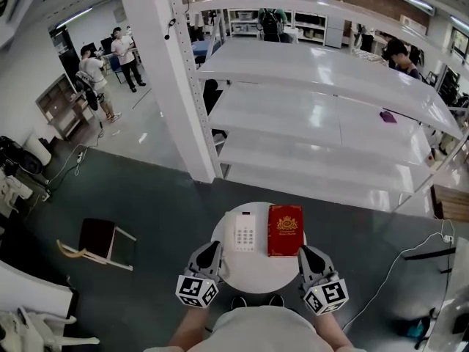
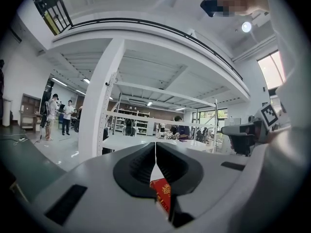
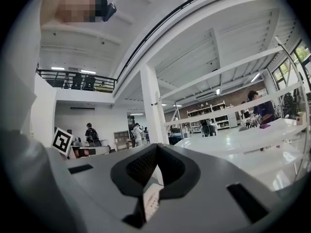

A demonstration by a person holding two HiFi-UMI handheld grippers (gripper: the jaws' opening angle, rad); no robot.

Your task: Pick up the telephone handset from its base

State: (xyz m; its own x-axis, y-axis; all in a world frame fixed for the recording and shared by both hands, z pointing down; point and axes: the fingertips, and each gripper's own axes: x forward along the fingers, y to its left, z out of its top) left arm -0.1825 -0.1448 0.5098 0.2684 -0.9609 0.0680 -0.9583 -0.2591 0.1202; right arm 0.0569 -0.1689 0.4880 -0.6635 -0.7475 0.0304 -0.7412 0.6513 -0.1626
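A white telephone (image 1: 245, 233) with its handset on the base lies on a small round white table (image 1: 256, 284), and a red book (image 1: 286, 230) lies just right of it. My left gripper (image 1: 215, 246) is at the table's near left edge, level, jaws shut and empty, a little short of the phone. My right gripper (image 1: 303, 249) is at the near right edge beside the book's near corner, jaws together. In the left gripper view the shut left gripper (image 2: 155, 147) shows the red book (image 2: 163, 192) below its jaws. Under the right gripper (image 3: 156, 147) the white phone (image 3: 151, 203) shows.
White shelving racks (image 1: 322, 116) and a white pillar (image 1: 165, 72) stand beyond the table. A chair with a dark red seat (image 1: 97, 239) is on the floor at left. Cables (image 1: 396, 262) trail at right. People stand far off at the back left.
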